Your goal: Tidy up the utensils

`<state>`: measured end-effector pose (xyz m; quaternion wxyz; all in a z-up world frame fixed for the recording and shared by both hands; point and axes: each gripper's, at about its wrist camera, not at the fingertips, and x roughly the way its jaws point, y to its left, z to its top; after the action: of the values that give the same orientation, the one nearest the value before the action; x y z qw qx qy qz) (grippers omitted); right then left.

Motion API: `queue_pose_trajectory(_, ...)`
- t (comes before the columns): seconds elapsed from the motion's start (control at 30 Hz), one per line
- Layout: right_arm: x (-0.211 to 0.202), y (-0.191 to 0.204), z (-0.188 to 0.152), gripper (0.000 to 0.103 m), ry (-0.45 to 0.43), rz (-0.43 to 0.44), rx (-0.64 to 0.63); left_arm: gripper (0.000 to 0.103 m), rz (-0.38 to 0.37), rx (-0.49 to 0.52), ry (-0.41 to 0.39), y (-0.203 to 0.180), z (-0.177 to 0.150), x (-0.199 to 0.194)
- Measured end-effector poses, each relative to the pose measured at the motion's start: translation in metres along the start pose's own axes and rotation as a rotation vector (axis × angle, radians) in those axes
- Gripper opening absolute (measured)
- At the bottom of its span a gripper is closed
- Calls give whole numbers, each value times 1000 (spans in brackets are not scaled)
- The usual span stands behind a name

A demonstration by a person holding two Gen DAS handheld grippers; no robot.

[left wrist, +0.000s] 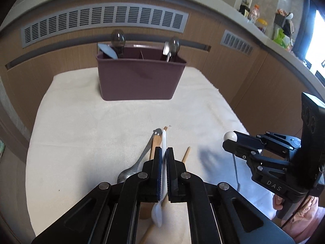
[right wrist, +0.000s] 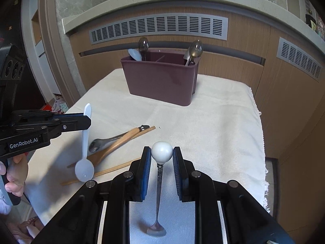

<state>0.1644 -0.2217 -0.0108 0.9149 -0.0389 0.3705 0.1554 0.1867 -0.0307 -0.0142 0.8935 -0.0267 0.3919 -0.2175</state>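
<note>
- The left gripper point(left wrist: 164, 152) is pinched tight on the thin handle of a white plastic spoon point(right wrist: 85, 142). The spoon hangs off the cloth with its bowl down.
- The right gripper point(right wrist: 161, 152) squeezes the round white ball at the top of a thin metal spoon point(right wrist: 158, 193). That spoon hangs straight down too, with its bowl near the cloth.
- White letters on the side of the left gripper read "GenRobot.AI". Letters on the right gripper read "DAS".
- A hand point(right wrist: 14, 172) holds the grip of the left gripper.
- On the cream cloth point(right wrist: 213, 132) lie more things close together: a shiny metal spoon point(right wrist: 101, 142), a wooden spoon with a dark tip point(right wrist: 119, 140), and light wooden chopsticks point(right wrist: 105, 170).
- Far back on the cloth stands a dark purple plastic box with walls inside point(right wrist: 160, 81).
- In the box's left part stand a pale white spoon point(right wrist: 135, 54) and a dark metal spoon point(right wrist: 143, 44), bowls up.
- In its right part stand two more metal spoons point(right wrist: 194, 51). The middle part looks bare.
- Behind the box is a brown wooden cabinet point(right wrist: 233, 65) with grey vents point(right wrist: 158, 28) under a pale counter.
- On the counter in the left view sit bottles and jars point(left wrist: 256, 16), too small to read.
</note>
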Motion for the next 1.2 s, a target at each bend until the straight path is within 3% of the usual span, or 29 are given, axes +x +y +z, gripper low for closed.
queue_pose_trajectory(0.37,-34,10,16,20,-72,-11,-20,3,-2,21,-153,-15,14,-42)
queue_pose_trajectory(0.6,-42,16,14,20,-83,-33,-50,3,16,7,-151,-12,16,-44)
queue_pose_trajectory(0.77,-35,11,12,20,-68,-22,-31,5,58,-56,-61,22,12,-22)
queue_pose_trajectory(1.0,-31,7,14,20,-80,-25,-26,8,26,-134,144,58,-16,30)
queue_pose_trajectory(1.1,-30,7,14,20,-79,-21,-25,19,12,-202,189,68,-26,43)
queue_pose_trajectory(1.2,-29,7,14,20,-82,-22,-29,32,-12,-249,184,72,-26,42)
